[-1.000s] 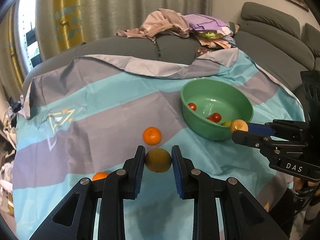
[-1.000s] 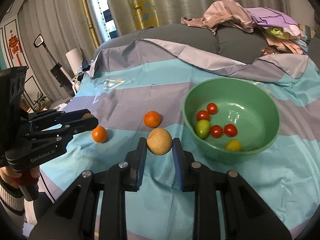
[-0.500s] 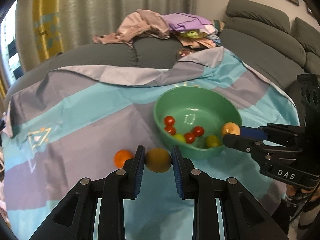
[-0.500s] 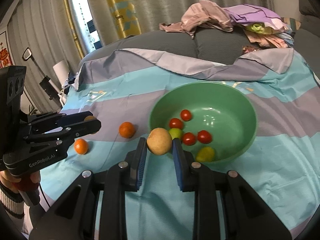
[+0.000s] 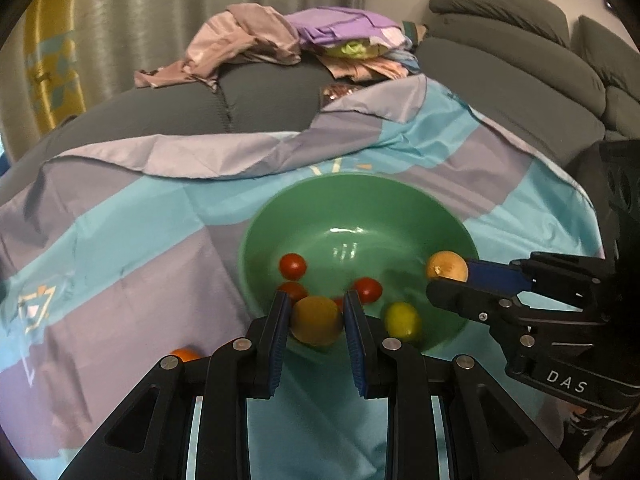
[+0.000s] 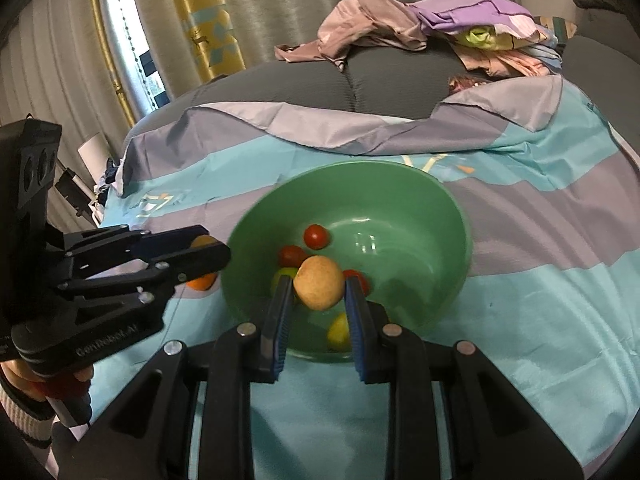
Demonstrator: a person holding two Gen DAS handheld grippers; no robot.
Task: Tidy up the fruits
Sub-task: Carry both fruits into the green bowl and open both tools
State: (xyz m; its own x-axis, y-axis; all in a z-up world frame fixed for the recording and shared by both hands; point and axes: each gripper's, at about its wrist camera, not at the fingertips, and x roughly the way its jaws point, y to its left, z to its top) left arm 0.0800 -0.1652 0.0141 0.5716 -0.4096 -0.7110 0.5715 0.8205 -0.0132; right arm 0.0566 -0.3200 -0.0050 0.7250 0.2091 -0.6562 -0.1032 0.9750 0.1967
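Left gripper (image 5: pixel 316 318) fingers clamped on a dull orange fruit (image 5: pixel 316 319), at near rim of green bowl (image 5: pixel 280 216). Right gripper (image 6: pixel 318 294) fingers clamped on a tan round fruit (image 6: pixel 319 282) above cherry tomatoes (image 6: pixel 316 236) inside the bowl. One orange (image 6: pixel 202 281) on striped cloth (image 6: pixel 540 300), left of bowl.

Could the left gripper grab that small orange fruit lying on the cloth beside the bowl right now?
Probably not: the left gripper is shut on an orange-brown fruit at the green bowl, so its jaws are full. The small orange fruit lies unobstructed on the cloth.
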